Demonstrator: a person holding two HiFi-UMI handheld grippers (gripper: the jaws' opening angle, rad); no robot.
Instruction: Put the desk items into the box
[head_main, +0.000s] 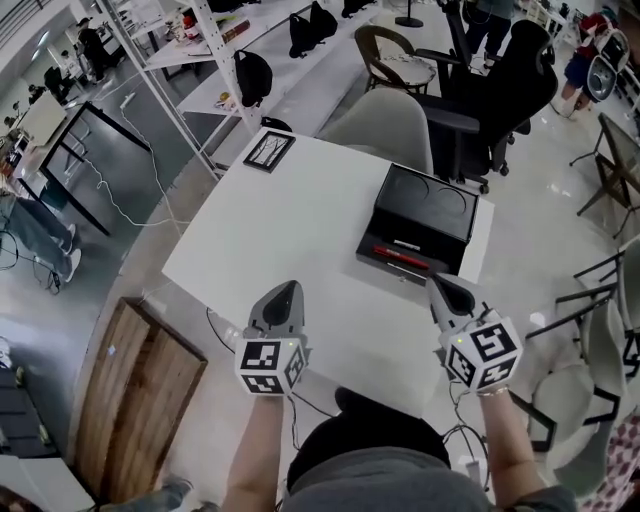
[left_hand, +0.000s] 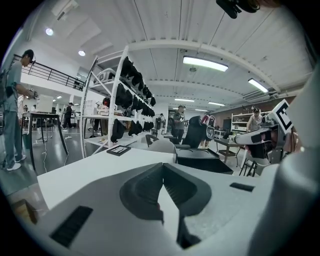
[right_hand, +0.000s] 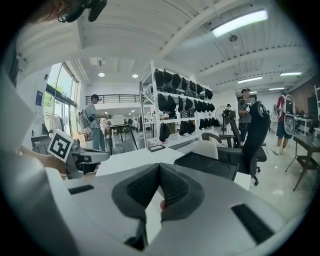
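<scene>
Box (head_main: 432, 228) open on the worktop (head_main: 290, 225), red pen (head_main: 400, 254) inside, left gripper (head_main: 287, 289) and right gripper (head_main: 444, 284) near it, both pinched together, empty.

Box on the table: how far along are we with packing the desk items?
Done: a red pen lies inside the open black box. In hand: nothing; the left gripper and right gripper hover over the near side of the table, both shut and empty. Left: the black framed item at the far corner is not yet packed.
</scene>
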